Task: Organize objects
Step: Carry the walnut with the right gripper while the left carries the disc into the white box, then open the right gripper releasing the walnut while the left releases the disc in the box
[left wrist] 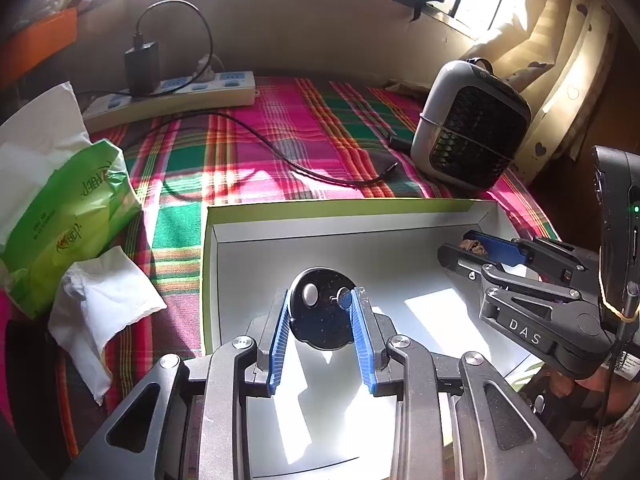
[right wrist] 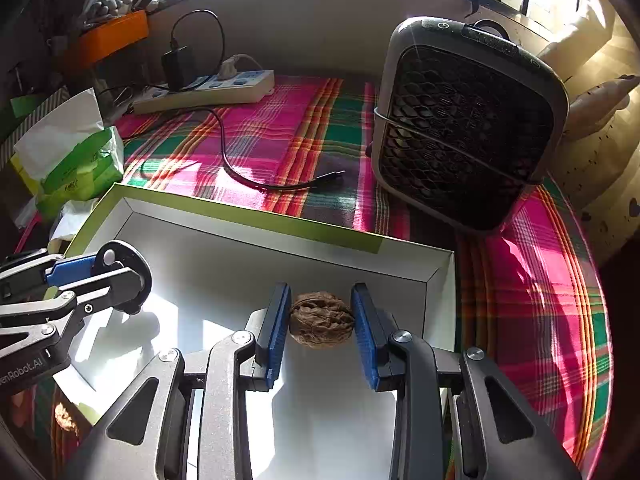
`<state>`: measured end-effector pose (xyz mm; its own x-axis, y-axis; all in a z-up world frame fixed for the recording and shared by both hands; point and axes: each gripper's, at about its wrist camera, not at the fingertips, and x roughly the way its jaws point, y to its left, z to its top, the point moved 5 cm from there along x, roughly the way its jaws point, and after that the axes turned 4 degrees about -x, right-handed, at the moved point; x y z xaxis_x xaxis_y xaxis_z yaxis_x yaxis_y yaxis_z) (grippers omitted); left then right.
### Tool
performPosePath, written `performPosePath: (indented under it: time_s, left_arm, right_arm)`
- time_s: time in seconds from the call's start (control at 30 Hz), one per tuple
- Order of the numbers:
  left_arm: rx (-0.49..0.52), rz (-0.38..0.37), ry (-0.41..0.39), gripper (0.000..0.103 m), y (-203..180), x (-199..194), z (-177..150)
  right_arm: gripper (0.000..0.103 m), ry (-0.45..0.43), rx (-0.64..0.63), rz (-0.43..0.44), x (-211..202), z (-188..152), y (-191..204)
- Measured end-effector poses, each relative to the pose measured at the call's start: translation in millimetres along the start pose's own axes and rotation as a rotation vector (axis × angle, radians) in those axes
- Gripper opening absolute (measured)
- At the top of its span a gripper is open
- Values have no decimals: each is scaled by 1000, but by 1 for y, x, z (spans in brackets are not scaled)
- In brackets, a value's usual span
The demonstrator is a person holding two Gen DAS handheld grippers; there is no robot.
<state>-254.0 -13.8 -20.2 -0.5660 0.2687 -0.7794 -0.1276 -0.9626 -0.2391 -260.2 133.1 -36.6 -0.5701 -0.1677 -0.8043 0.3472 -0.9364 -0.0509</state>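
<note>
While angled down over box (right wrist: pixel 224 210), right gripper (right wrist: pixel 322 318) clamps walnut (right wrist: pixel 321 319).

Pink-green plaid cloth (right wrist: pixel 280 136), white box (right wrist: pixel 224 264), brown walnut (right wrist: pixel 321 319), black disc (left wrist: pixel 320 314)

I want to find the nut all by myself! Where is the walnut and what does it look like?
Look over the white open box on the plaid cloth. Near its right wall, the right gripper pinches the walnut between blue fingers. It is brown and wrinkly, unlike the smooth black disc in the left gripper.

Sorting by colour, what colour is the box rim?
Yellow-green box rim, clearest in right wrist view.
</note>
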Motion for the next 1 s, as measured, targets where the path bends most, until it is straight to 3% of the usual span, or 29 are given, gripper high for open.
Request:
performPosePath:
  time_s: [0.47, 0.6, 1.0]
  left_arm:
    - [-1, 10, 4, 28, 1, 1, 0]
    - [-6, 12, 6, 31, 0, 0, 0]
    - [-13, 17, -4, 37, -1, -12, -5]
  right_arm:
    - [33, 10, 12, -6, 2, 1, -1]
    - [42, 4, 15, -3, 1, 0, -1]
    - [49, -18, 32, 11, -11, -2, 1]
